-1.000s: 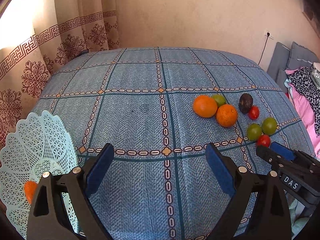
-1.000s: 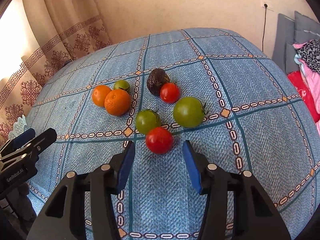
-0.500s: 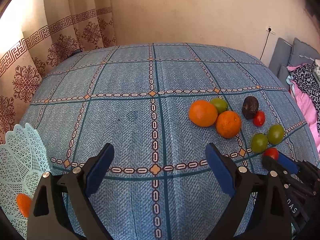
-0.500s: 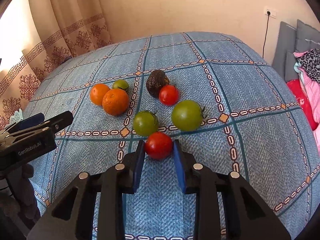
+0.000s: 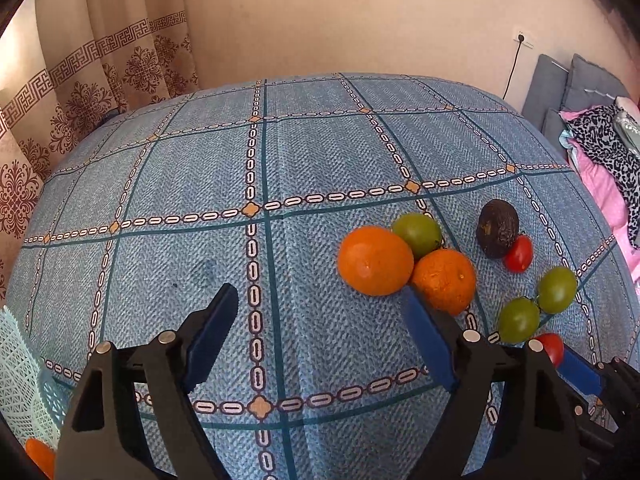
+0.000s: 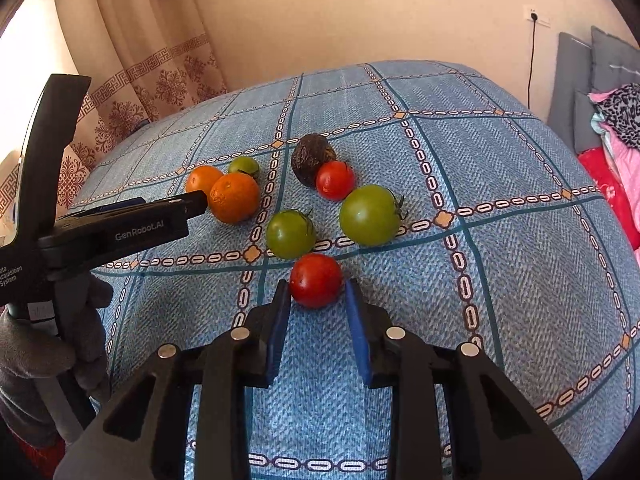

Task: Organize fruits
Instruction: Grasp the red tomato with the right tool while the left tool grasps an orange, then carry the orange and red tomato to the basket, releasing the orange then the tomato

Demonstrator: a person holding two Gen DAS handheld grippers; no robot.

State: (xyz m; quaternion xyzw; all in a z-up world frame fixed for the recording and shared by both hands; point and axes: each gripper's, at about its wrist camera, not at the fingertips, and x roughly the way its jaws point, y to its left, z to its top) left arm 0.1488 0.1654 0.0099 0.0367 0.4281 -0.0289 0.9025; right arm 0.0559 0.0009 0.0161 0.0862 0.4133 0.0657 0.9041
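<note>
Right gripper point(image 6: 316, 300) jaws now closed onto near red tomato point(image 6: 316, 286) on bed point(image 6: 500, 280); lift next. Left gripper point(image 5: 320, 330) jaws spread, nearing oranges point(image 5: 375, 260).

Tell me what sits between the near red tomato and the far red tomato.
In the right wrist view, two green tomatoes sit between the near red tomato and the far red tomato.
</note>
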